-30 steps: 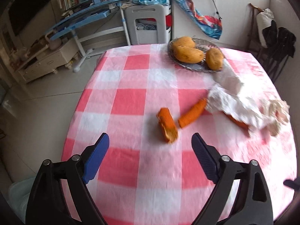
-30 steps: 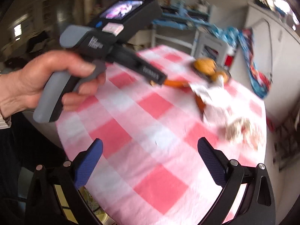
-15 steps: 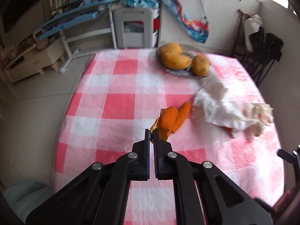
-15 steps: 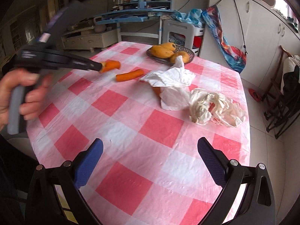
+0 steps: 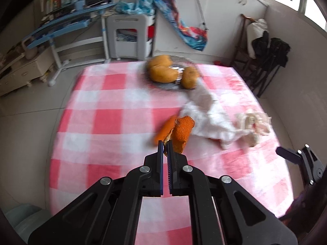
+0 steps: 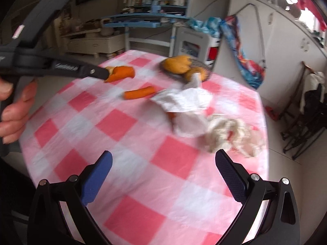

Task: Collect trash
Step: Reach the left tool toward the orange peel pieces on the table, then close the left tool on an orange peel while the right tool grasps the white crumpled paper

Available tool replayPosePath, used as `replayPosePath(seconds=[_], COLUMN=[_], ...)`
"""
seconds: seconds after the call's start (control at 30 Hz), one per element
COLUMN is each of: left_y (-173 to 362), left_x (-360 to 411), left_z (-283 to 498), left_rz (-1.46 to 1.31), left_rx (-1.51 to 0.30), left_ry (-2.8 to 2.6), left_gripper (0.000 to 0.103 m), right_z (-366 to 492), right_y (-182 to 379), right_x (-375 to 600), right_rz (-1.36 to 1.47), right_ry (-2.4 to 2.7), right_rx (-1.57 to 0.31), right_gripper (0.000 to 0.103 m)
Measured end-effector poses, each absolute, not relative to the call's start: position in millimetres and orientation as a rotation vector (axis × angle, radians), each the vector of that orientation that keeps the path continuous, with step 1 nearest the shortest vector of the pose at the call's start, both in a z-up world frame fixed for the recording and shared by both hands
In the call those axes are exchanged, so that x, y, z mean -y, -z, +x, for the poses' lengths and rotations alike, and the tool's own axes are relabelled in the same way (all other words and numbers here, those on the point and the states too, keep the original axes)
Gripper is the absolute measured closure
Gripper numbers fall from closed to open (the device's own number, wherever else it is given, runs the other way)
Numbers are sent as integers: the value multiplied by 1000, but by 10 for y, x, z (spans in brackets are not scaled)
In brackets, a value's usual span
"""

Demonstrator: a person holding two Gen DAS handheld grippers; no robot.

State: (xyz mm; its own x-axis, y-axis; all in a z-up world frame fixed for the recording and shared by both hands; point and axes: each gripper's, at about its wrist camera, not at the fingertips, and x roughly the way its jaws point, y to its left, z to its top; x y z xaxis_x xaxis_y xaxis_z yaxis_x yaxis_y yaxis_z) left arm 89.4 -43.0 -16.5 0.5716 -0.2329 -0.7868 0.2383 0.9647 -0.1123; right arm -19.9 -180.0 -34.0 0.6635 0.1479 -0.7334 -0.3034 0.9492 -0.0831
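My left gripper [image 5: 165, 146] is shut on a piece of orange peel [image 5: 181, 131] and holds it above the checked tablecloth; it also shows in the right wrist view [image 6: 121, 73]. A second orange peel piece [image 5: 163, 131] [image 6: 139, 92] lies on the cloth. Crumpled white paper [image 5: 206, 116] [image 6: 184, 104] and a crumpled plastic wrapper [image 5: 252, 125] [image 6: 231, 134] lie to the right. My right gripper [image 6: 163, 175] is open and empty above the table's near side.
A glass plate [image 5: 173, 85] with mangoes [image 5: 162, 72] stands at the table's far side. A white cabinet [image 5: 130, 36], a blue desk and a folded black chair [image 5: 269, 61] stand beyond the table. A pale bin [image 5: 22, 222] sits on the floor at lower left.
My left gripper closed on the orange peel and lifted it off the cloth, moving back. The right gripper stayed open and swung toward the table.
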Motion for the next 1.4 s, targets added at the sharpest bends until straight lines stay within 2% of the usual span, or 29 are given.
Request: replayPosePath(seconds=[0.33, 0.53, 0.7, 0.8, 0.83, 0.97, 1.07, 1.4], left_y=[95, 77, 52, 27, 17, -17, -33, -58], left_x=[770, 702, 684, 681, 677, 662, 633, 430], left_z=[897, 988, 1064, 1091, 1098, 1102, 1067, 780], left_rz=[15, -2, -4, -4, -3, 0, 4, 33], left_rx=[-907, -906, -900, -894, -891, -884, -880, -865], left_ry=[356, 349, 357, 364, 366, 364, 359, 335], left_gripper=[99, 99, 99, 99, 99, 99, 99, 99], right_z=[92, 274, 418, 476, 495, 445, 383, -145], right_y=[323, 447, 576, 686, 702, 661, 610, 172], right_x=[2285, 2312, 2366, 2371, 2381, 2371, 2395, 2141], right_rz=[-92, -81, -70, -52, -42, -19, 2, 16], right_ry=[-182, -177, -153, -170, -184, -222, -233, -411], right_rx=[-811, -851, -895, -941, -950, -937, -922, -808], right_gripper=[9, 32, 39, 51, 58, 70, 73, 74])
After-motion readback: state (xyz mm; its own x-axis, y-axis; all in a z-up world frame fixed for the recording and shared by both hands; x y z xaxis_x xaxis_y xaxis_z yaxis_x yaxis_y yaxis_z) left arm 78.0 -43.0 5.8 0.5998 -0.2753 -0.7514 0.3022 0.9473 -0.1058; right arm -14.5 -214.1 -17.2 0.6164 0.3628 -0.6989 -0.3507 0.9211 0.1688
